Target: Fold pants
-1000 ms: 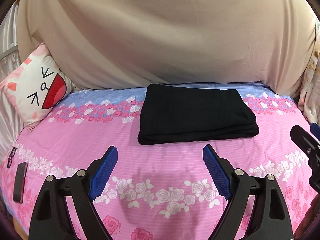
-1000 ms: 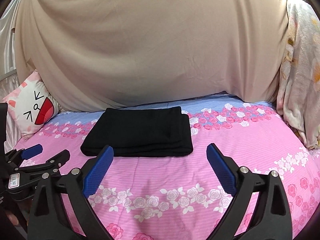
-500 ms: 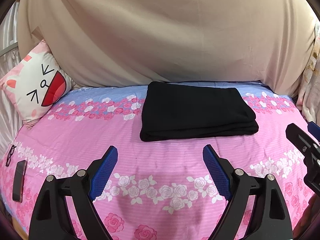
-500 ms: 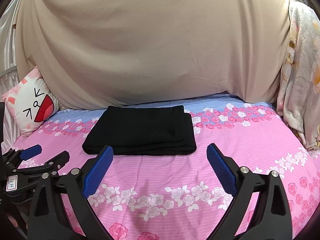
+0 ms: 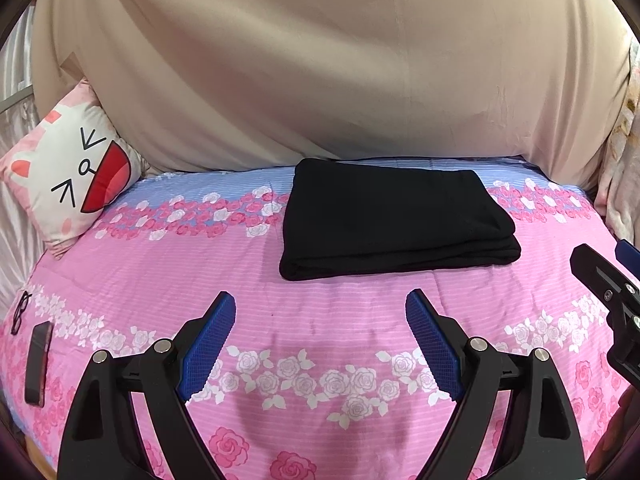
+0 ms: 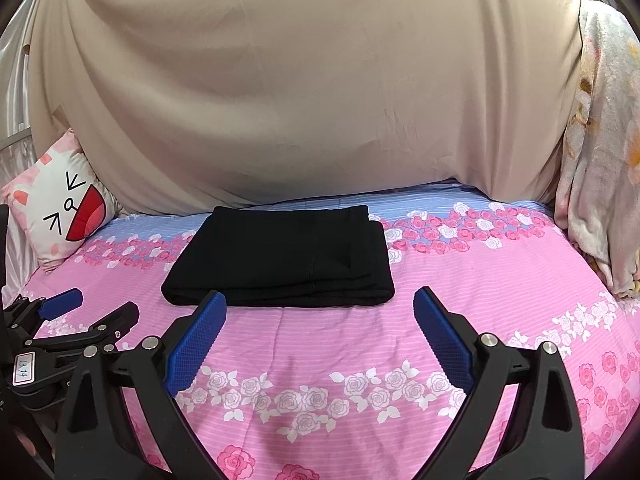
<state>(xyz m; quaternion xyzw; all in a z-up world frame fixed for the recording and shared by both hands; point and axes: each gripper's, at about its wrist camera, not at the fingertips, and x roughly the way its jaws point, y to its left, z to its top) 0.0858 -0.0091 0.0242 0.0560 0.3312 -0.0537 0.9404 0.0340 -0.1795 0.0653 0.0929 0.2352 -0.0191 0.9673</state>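
Observation:
The black pants (image 5: pixel 394 218) lie folded in a neat flat rectangle on the pink flowered bedspread (image 5: pixel 320 320), near the far side of the bed. They also show in the right wrist view (image 6: pixel 280 258). My left gripper (image 5: pixel 320 304) is open and empty, held back from the pants' near edge. My right gripper (image 6: pixel 319 298) is open and empty, just in front of the pants' near edge. The right gripper shows at the right edge of the left wrist view (image 5: pixel 608 280), and the left gripper at the left edge of the right wrist view (image 6: pixel 80 320).
A beige cloth (image 5: pixel 320 60) hangs behind the bed. A cat-face pillow (image 5: pixel 72 172) leans at the back left. A dark phone (image 5: pixel 38 362) and glasses (image 5: pixel 20 312) lie at the left edge. A flowered blanket (image 6: pixel 600 160) hangs at the right.
Both grippers have drawn back and risen slightly, so the folded pants sit a little lower in both views. The pants have not moved. Both grippers stay open.

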